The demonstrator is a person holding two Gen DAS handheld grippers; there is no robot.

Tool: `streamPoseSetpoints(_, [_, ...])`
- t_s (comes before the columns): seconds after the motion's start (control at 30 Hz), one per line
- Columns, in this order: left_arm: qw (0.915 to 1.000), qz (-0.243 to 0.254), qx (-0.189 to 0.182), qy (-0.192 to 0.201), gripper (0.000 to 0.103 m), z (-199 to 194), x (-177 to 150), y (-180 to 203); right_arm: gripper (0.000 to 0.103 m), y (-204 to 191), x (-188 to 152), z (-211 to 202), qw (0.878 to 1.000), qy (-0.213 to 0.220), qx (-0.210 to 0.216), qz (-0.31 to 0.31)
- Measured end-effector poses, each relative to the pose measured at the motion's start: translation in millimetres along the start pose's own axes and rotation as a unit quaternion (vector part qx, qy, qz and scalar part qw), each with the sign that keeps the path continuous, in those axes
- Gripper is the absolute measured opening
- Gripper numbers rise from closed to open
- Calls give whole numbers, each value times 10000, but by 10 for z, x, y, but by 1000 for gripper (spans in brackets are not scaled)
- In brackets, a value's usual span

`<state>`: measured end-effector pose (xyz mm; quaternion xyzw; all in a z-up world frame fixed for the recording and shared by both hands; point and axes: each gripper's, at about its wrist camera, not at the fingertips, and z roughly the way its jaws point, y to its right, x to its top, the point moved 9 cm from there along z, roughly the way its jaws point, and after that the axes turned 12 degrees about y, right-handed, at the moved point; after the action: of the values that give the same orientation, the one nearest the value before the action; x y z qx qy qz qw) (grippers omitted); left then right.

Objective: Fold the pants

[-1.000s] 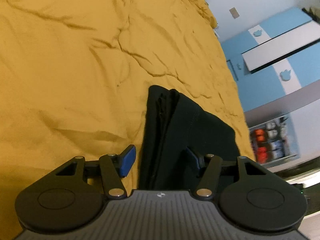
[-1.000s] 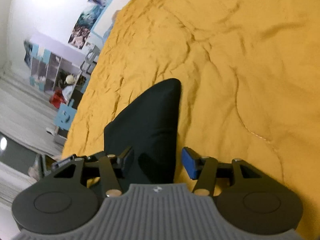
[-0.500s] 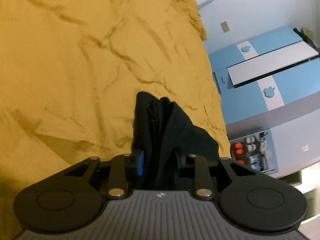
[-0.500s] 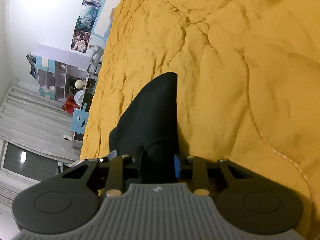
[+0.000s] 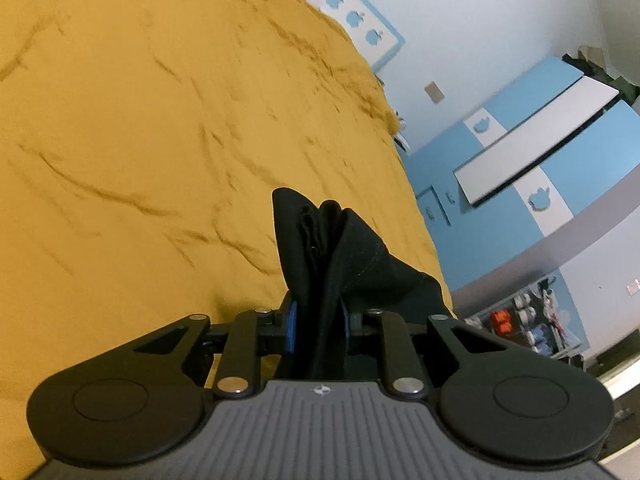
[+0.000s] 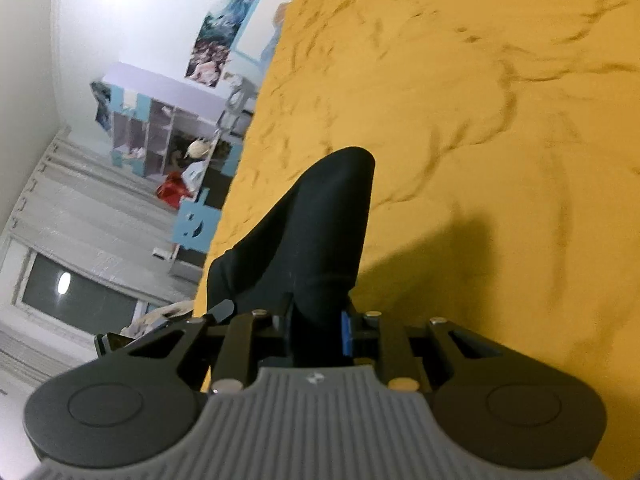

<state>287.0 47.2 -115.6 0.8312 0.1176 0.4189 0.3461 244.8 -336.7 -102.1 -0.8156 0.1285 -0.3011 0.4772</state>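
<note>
A wrinkled mustard-yellow bed cover (image 5: pixel 160 128) fills my view, and I can read no writing anywhere. My left gripper (image 5: pixel 317 322) and right gripper (image 6: pixel 317 326) are closing, each clamped on the folded black fabric pants (image 5: pixel 320 248), held above the cover.

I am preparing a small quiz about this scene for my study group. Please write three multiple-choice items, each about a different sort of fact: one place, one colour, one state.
1. Where do the black pants lie?
A. on a wooden floor
B. on a yellow bedspread
C. in a basket

2. What colour are the pads of the left gripper?
A. blue
B. red
C. green

3. What is between the fingers of the right gripper?
A. nothing
B. a pillow
C. black cloth of the pants

Answers:
1 B: yellow cloth surrounds the pants in both views.
2 A: a blue pad shows beside the cloth.
3 C: both fingers press on the black cloth while the jaws are closing.
</note>
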Motion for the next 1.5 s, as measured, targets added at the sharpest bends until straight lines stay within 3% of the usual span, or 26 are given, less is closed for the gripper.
streamPoseSetpoints(0.23, [9986, -286, 426, 119, 23, 66, 295, -511, 18, -270, -32, 738, 9992, -358, 140, -58])
streamPoseSetpoints(0.53, [9962, -339, 772, -221, 23, 561, 230, -934, 17, 15, 11, 1475, 9979, -588, -225, -152])
streamPoseSetpoints(1.0, [9944, -371, 875, -469, 25, 686, 76, -1302, 16, 590, -89, 1799, 9944, -786, -705, -37])
streamPoseSetpoints(1.13, [9936, -236, 989, -494, 31, 636, 100, -1244, 19, 547, -97, 1799, 9937, -781, -795, -125])
streamPoseSetpoints(1.2, [9923, -113, 1136, -490, 37, 615, 138, -1195, 25, 484, -87, 1779, 9930, -758, -882, -212])
streamPoseSetpoints(1.3, [9883, 419, 1440, -265, 37, 418, 238, -1047, 41, 327, -52, 1697, 9898, -627, -1097, -655])
streamPoseSetpoints(1.4, [9859, 821, 1456, 4, 37, 150, 327, -837, 43, 92, -32, 1540, 9808, -450, -1298, -1386])
streamPoseSetpoints(1.5, [9807, 1361, 1406, 58, 33, -82, 271, -612, 42, -196, -113, 1357, 9610, -226, -1502, -2310])
